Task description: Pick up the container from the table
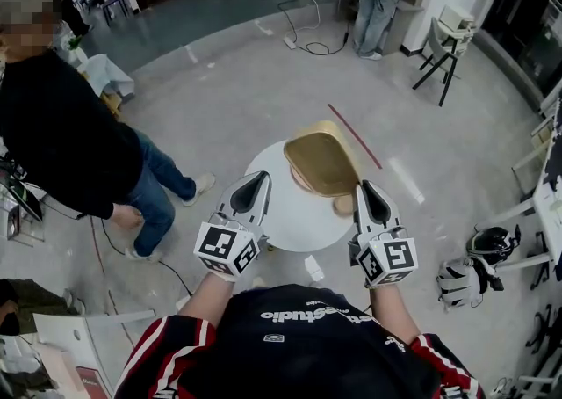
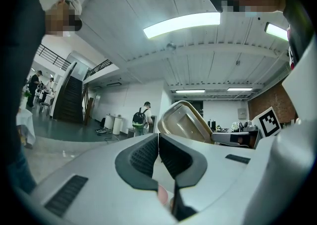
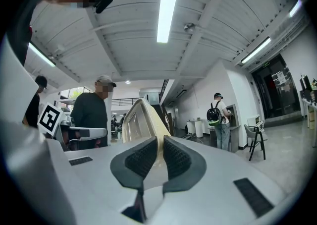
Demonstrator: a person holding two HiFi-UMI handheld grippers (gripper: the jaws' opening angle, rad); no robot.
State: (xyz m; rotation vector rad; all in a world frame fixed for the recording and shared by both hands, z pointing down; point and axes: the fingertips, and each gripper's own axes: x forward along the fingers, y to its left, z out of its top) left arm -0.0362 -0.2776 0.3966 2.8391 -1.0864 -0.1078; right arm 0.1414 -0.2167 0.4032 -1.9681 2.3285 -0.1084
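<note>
Tan container [image 1: 320, 160]: tilted up on its edge over the far right part of the round white worktop [image 1: 281, 213]. I cannot tell whether it touches the worktop.
Right tool [image 1: 363, 186]: jaws pinched on the container's near rim, with only a thin gap between them.
Left tool [image 1: 261, 178]: jaws closed together, nothing between them. It sits beside the container, apart from it.

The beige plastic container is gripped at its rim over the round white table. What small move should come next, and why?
Probably lift the right gripper a little higher, with jaws shut. It pinches the rim of the beige rectangular plastic container, which hangs tilted above the round white table; the left gripper is shut and empty.
</note>
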